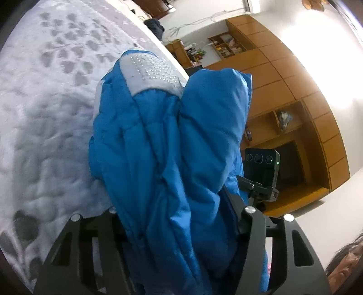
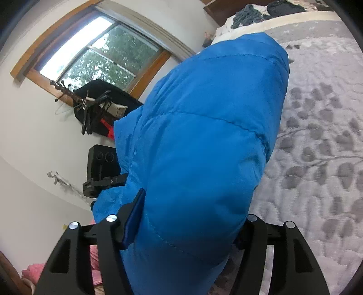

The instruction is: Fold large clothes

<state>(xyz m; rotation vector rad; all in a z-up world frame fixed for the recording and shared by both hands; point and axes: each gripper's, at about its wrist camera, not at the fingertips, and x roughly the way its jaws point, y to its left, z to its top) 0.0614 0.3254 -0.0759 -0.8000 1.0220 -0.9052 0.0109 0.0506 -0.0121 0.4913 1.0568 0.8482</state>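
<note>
A puffy blue quilted jacket (image 1: 163, 158) fills the middle of the left wrist view, bunched between the fingers of my left gripper (image 1: 181, 211), which is shut on it. A white panel with small silver studs (image 1: 152, 72) shows at its far end. In the right wrist view the same blue jacket (image 2: 204, 140) bulges out of my right gripper (image 2: 188, 217), which is also shut on a thick fold of it. The jacket hangs above a grey bedspread with a leaf pattern (image 1: 45, 113). Both pairs of fingertips are buried in the fabric.
The leaf-patterned bedspread (image 2: 317, 147) covers the bed, with dark clothes piled at its far end (image 2: 261, 11). Wooden cabinets (image 1: 283, 79) line one wall. A window (image 2: 95, 52) and a black rack (image 2: 99, 106) stand at the other. A person's head (image 1: 347, 261) shows at the edge.
</note>
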